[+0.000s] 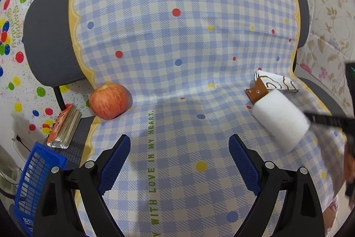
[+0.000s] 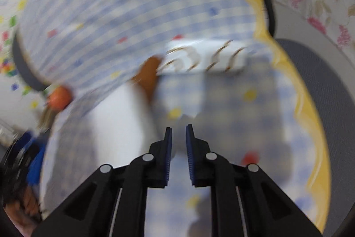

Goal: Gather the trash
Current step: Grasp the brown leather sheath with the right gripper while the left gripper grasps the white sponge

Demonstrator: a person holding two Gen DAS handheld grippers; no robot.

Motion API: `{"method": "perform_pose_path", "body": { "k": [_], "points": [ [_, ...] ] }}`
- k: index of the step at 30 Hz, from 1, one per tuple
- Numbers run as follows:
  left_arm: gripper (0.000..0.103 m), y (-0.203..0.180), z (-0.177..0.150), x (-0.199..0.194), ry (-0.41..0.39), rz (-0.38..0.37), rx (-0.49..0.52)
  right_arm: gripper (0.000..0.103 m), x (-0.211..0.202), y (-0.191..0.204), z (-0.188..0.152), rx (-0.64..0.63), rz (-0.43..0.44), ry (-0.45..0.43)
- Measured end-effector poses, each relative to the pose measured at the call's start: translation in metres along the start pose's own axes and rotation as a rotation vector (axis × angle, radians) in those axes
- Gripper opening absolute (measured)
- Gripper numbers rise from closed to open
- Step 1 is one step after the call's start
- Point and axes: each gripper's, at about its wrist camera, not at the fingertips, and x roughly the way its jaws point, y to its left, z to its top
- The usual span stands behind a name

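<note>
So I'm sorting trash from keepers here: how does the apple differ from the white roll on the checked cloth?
The apple is red-orange and round; the white roll is a plain white cylinder with a brown piece at its far end. The apple sits at the cloth's left edge beside a small book; the white roll lies on its side at the right, against a folded patterned wrapper. Both rest on the checked cloth, untouched.

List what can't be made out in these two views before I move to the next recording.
- Right wrist view: motion blur smears everything; whether the right tool pinches anything is unclear.
- Left wrist view: the right tool's tips are blurred against the white roll.
- Left wrist view: the blue basket is cut off by the edge and the left tool; its contents are hidden.
- Left wrist view: the booklet's cover is too small to read.
</note>
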Motion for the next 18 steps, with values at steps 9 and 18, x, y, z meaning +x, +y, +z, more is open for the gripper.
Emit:
{"method": "perform_pose_path", "body": {
  "k": [9,18],
  "points": [
    [0.089,-0.007,-0.006,-0.006,0.003,-0.001,0.011,0.015,-0.019,0.037,-0.002,-0.104,-0.083,-0.115],
    [0.089,0.005,-0.004,0.003,0.012,0.022,-0.032,0.015,0.019,0.056,0.006,-0.142,0.17,-0.024]
  ]
}}
